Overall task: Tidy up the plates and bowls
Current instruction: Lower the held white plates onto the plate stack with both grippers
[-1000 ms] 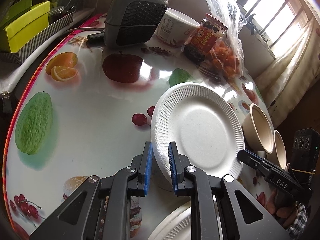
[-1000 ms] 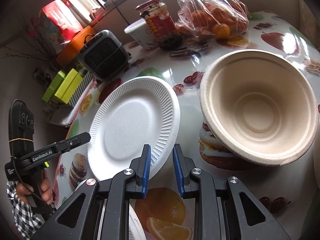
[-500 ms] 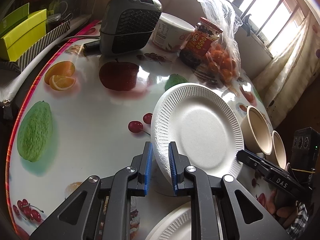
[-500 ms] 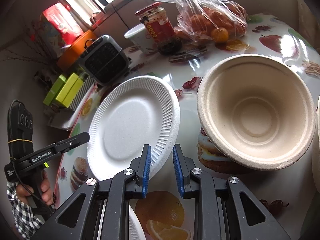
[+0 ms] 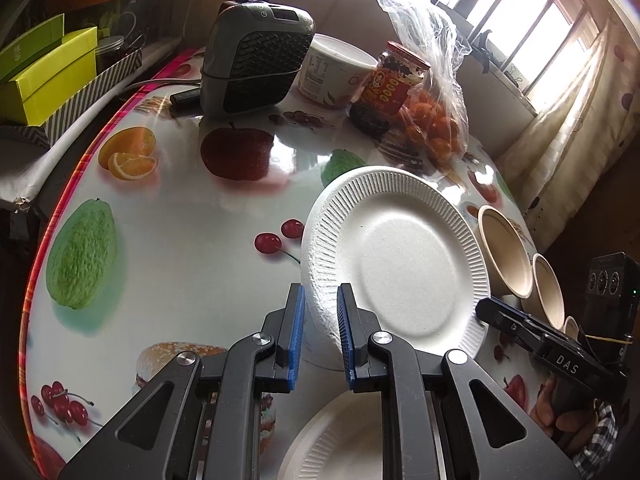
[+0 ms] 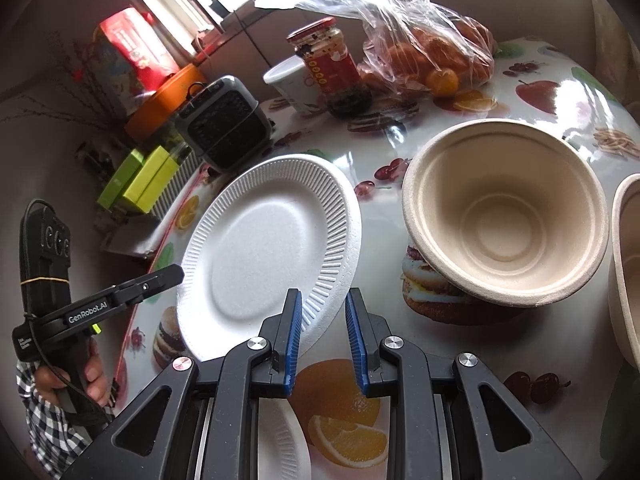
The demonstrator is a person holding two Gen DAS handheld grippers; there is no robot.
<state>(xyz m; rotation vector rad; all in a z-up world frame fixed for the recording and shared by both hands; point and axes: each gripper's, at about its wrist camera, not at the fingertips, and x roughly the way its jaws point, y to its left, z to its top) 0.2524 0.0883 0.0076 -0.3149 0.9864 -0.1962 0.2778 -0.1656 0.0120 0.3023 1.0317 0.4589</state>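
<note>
Between the left gripper (image 5: pixel 321 334) pads, white paper plate (image 5: pixel 400 264) rim clamped, plate tilted up off table (image 5: pixel 180 220). Right gripper (image 6: pixel 323 338) nearly closed, nothing held; tan bowl (image 6: pixel 506 212) ahead-right of its fingers, second plate (image 5: pixel 340 440) under the left fingers.

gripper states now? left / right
Left gripper: closed on the rim of the white plate.
Right gripper: jaws apart, nothing held.

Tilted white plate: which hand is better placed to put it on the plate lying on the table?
Left. The left gripper holds the tilted plate by its rim, just above the lying plate; the right gripper grips nothing.
</note>
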